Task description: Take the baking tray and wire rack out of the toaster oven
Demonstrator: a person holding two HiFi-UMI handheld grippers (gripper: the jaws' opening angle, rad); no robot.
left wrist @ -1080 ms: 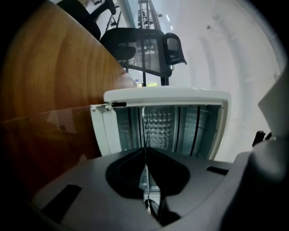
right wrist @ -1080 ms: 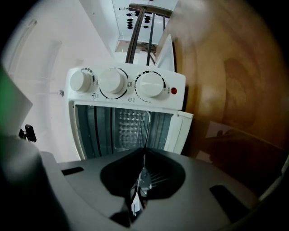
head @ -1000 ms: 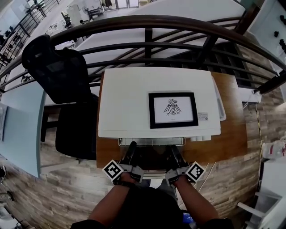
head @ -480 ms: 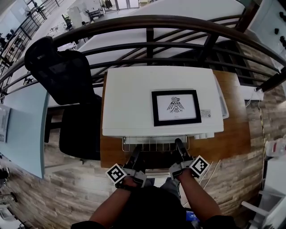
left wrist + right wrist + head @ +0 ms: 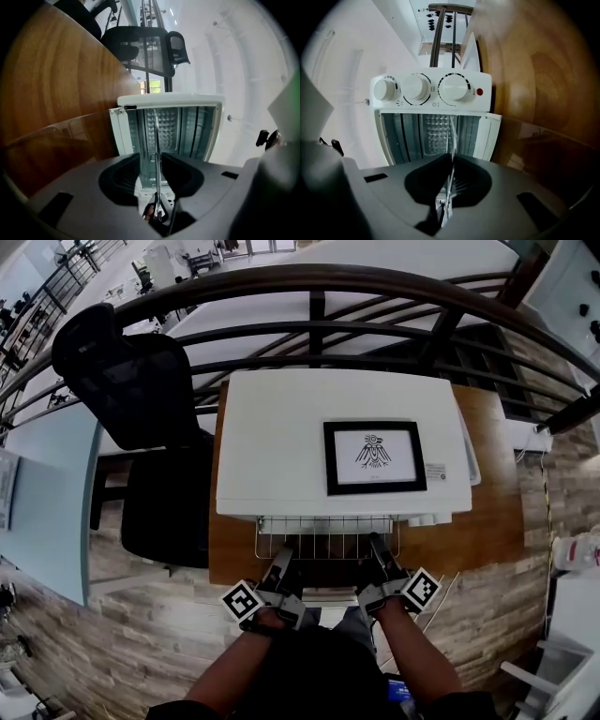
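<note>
Wooden table (image 5: 489, 521) carries a white toaster oven (image 5: 281, 437) with a framed bird picture (image 5: 375, 457) lying on its top. The wire rack (image 5: 326, 535) sticks out of the oven's near side, roughly half clear of the opening, above the lowered glass door (image 5: 536, 145). Both grippers meet the rack's near edge. The left gripper (image 5: 283, 561) is at the left part of that edge and the right gripper (image 5: 378, 554) at the right part. In the left gripper view the jaws are opening, and the rack's rim (image 5: 156, 140) runs between them with a gap on each side. In the right gripper view the jaws are pinched tight on the rim (image 5: 451, 136), below three white knobs (image 5: 415, 87). The baking tray may sit deeper in the dim cavity, but no view shows it clearly. A black chair (image 5: 131, 390) stands left of the table.
</note>
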